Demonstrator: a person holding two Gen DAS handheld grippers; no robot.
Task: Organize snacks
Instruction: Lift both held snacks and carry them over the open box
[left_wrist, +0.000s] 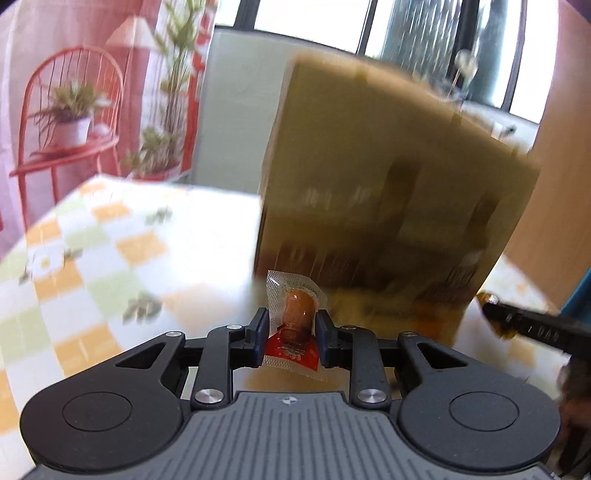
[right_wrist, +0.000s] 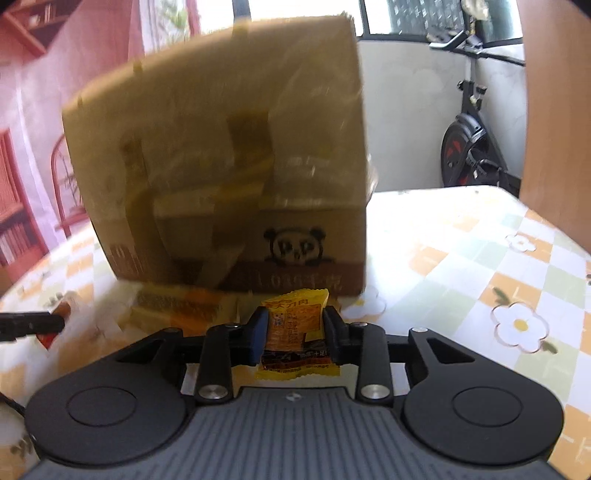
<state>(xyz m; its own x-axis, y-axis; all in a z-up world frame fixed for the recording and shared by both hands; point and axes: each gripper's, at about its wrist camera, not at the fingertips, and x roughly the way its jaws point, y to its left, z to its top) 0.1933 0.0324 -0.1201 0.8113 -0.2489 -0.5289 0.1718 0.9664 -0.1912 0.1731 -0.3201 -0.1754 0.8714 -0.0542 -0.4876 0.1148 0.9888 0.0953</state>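
Note:
My left gripper (left_wrist: 291, 326) is shut on a small clear packet with a red base and an orange-brown snack inside (left_wrist: 295, 317), held upright above the tablecloth. My right gripper (right_wrist: 295, 325) is shut on a yellow snack packet with printed text (right_wrist: 295, 332). A tall cardboard box (left_wrist: 391, 184) stands just beyond both grippers, blurred; in the right wrist view the box (right_wrist: 229, 166) shows a panda print. The right gripper's finger (left_wrist: 532, 325) shows at the right edge of the left wrist view, and the left gripper's finger (right_wrist: 29, 325) at the left edge of the right wrist view.
A checked yellow, green and white tablecloth with daisy prints (right_wrist: 480, 258) covers the table. More orange wrapped snacks (right_wrist: 177, 306) lie at the foot of the box. A red wire chair with a potted plant (left_wrist: 70, 118) stands behind the table; an exercise bike (right_wrist: 469, 147) stands by the window.

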